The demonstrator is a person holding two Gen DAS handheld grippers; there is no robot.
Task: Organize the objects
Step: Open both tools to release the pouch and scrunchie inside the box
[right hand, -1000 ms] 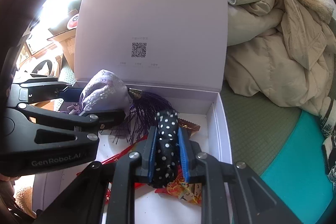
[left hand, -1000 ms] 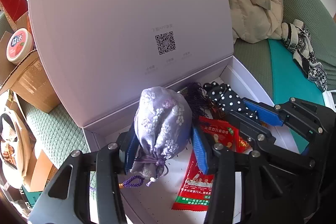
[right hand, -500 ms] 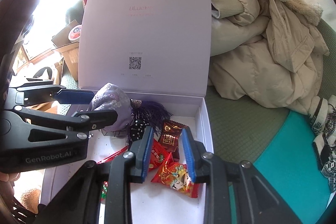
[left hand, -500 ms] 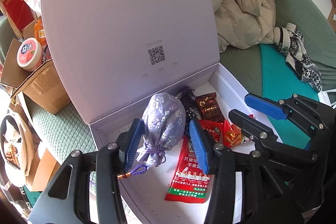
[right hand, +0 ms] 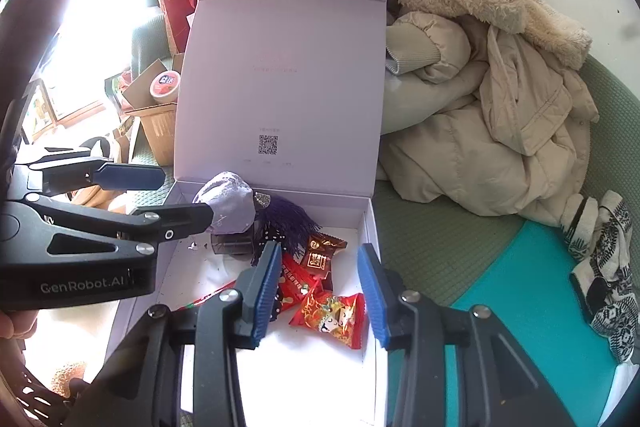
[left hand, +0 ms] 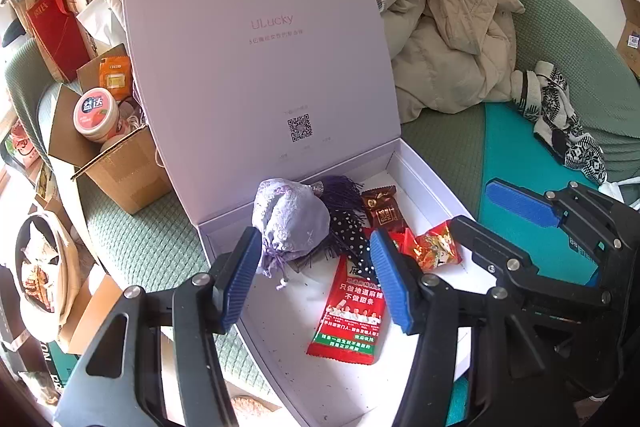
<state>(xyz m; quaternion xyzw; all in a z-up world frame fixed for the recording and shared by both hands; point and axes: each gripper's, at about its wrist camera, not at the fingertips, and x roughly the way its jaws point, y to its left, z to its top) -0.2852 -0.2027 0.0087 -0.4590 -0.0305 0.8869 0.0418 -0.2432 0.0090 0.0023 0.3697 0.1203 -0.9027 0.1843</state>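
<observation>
- While both claws hang over the open lavender box (left hand: 424,179), neither grips anything: the left claw (left hand: 316,279) is spread wide with bare blue pads, and the right claw (right hand: 320,291) is likewise released.
- The lilac drawstring pouch (left hand: 288,223) sits inside the box at its back left corner, just ahead of the left claw's left finger, close to it though contact cannot be told.
- A purple tassel (left hand: 344,191) and a black polka-dot cloth (left hand: 348,227) lie right beside the pouch, touching it.
- A brown candy (left hand: 382,207) rests toward the back of the box; a red-and-gold candy (right hand: 332,315) lies between the right claw's fingers in the right wrist view, on the box floor.
- A long red snack packet (left hand: 352,307) lies flat in the middle of the box, partly hidden by the left claw's right finger.
- The upright lid (left hand: 256,67) stands behind the contents, blocking the rear.
- To the box's left a cardboard carton (left hand: 120,163) holds a round tub (left hand: 96,113); to the right a beige coat (left hand: 452,55) is heaped on the green sofa (left hand: 440,143), and patterned socks (left hand: 560,119) lie on a teal cushion (left hand: 512,155).
</observation>
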